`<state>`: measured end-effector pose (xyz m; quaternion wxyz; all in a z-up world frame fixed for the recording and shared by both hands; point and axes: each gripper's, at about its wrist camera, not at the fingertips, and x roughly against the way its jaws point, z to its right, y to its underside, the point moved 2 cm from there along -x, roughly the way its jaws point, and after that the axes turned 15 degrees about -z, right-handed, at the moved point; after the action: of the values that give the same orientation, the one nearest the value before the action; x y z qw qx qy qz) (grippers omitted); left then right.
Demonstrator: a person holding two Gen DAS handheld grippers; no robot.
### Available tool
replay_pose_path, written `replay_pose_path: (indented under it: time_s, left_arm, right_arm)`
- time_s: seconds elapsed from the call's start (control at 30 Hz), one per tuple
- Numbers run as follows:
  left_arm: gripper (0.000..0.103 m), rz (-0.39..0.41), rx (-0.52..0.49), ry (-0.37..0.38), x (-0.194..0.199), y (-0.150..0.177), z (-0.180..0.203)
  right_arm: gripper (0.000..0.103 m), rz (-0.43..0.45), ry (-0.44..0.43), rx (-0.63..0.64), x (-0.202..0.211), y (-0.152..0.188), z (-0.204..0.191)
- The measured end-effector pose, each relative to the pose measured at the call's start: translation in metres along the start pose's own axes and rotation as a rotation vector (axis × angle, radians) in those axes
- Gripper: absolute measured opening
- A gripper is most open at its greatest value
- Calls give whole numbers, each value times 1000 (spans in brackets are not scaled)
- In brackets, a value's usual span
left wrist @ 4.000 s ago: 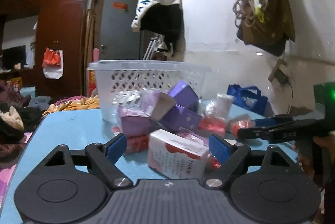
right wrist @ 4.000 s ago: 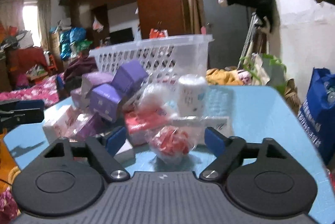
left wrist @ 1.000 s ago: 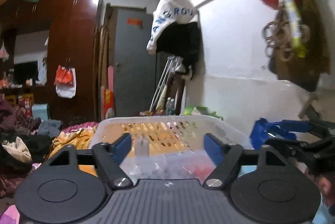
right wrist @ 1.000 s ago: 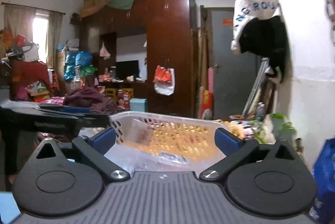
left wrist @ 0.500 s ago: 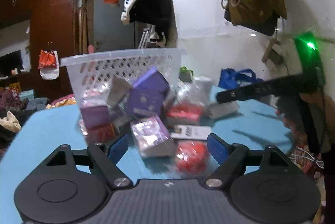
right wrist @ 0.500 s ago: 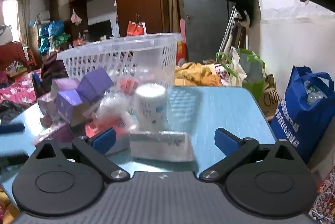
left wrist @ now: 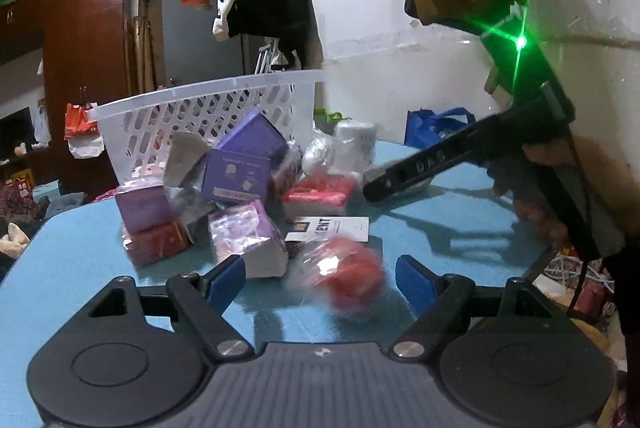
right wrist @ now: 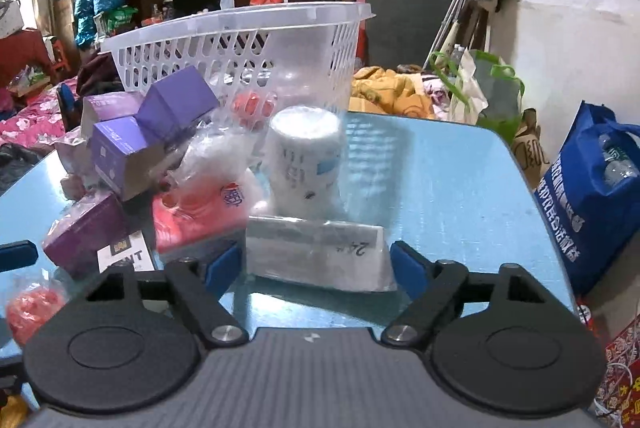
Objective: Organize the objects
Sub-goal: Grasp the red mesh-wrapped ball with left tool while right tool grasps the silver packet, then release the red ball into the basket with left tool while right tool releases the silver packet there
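While your right gripper (right wrist: 316, 264) closes its jaws around the flat clear-wrapped packet (right wrist: 316, 256) on the blue table (right wrist: 440, 180), the pads are not yet clearly pressing it. Your left gripper (left wrist: 320, 278) stands wide open, holding nothing, with the red wrapped bundle (left wrist: 346, 274) between its fingers. Most of the boxes are piled at eleven o'clock, against the white basket (left wrist: 208, 100).

Both wrist cams sit low over the blue bench (left wrist: 460, 228), close in, angled slightly down. Shared: white basket (left wrist: 208, 108) (right wrist: 240, 40), purple boxes (left wrist: 236, 172) (right wrist: 120, 148). Left view catches right hand-held gripper (left wrist: 400, 180).
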<state>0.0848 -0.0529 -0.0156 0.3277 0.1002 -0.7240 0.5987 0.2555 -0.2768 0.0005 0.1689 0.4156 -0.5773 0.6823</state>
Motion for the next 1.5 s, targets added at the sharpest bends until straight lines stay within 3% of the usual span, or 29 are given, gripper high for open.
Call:
replay_pose_path:
  time_s: [0.1, 0.17, 0.23, 0.4, 0.7, 0.9, 0.97, 1.13, 1.27, 1.37, 1.5]
  left_arm:
    - [84, 4, 3, -2, -4, 1, 2]
    - [74, 5, 1, -18, -4, 2, 2]
    - [57, 6, 6, -18, -4, 4, 0]
    - [49, 22, 25, -23, 0, 6, -7]
    - [48, 63, 27, 3, 10, 4, -14]
    - [48, 102, 58, 6, 18, -2, -26]
    - [48, 118, 72, 10, 21, -5, -32]
    - [48, 168, 99, 6, 30, -16, -47]
    - [48, 180, 124, 9, 31, -26, -61]
    - [48, 186, 140, 20, 32, -45, -75]
    - [48, 201, 145, 28, 35, -102, -98]
  right_arm:
    - [81, 38, 3, -15, 5, 1, 2]
    - [81, 75, 5, -20, 10, 3, 2]
    - [81, 109, 19, -18, 15, 5, 1]
    - [80, 128, 39, -28, 17, 3, 0]
    - [80, 159, 25, -41, 20, 4, 2]
    - [80, 226, 19, -28, 31, 9, -2]
    - [80, 244, -26, -30, 38, 13, -4]
    - [80, 320, -39, 28, 62, 16, -24]
    - [80, 328, -56, 73, 61, 9, -35]
    - [80, 339, -80, 83, 59, 0, -40]
    - [80, 398, -91, 75, 70, -39, -41]
